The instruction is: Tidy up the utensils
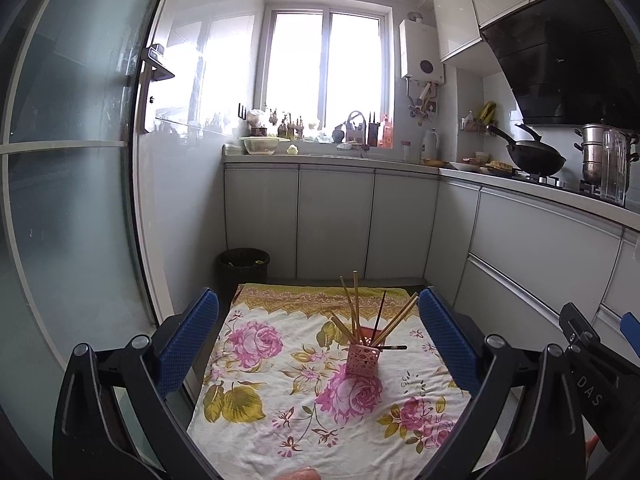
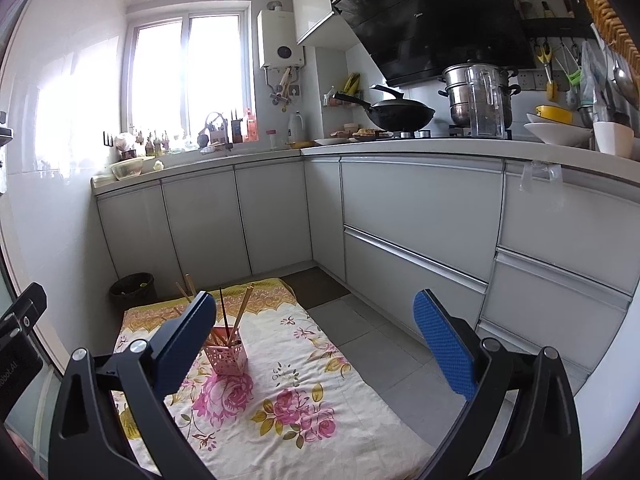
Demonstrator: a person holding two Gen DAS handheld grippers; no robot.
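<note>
- Left wrist view, far left: frosted glass door with a dark handle, no contact with anything.
- Black waste bin on the floor past the far-left corner of the cloth, against the cabinets.
- Left gripper: jaws wide open, nothing held, blue pads either side of the cloth, above the tabletop.
- Floral cloth covers the tabletop; pink roses, yellow-green leaves, patterned border along the far edge.
- Pink lattice holder stands upright on the cloth, right of centre, toward the far edge.
- Chopsticks stand in the holder, fanned out: several wooden ones, at least one dark one.
- One dark chopstick lies roughly level across the holder's rim, tip pointing to the right edge.
- Right edge of that view: part of the right gripper's body is visible, beside the cloth's right edge.
- Right wrist view: right gripper has jaws wide open, empty; left pad overlaps the holder in view, contact cannot be confirmed; right pad is over the grey floor tiles.
- Back right: wok and steel steamer pot on the stove.
</note>
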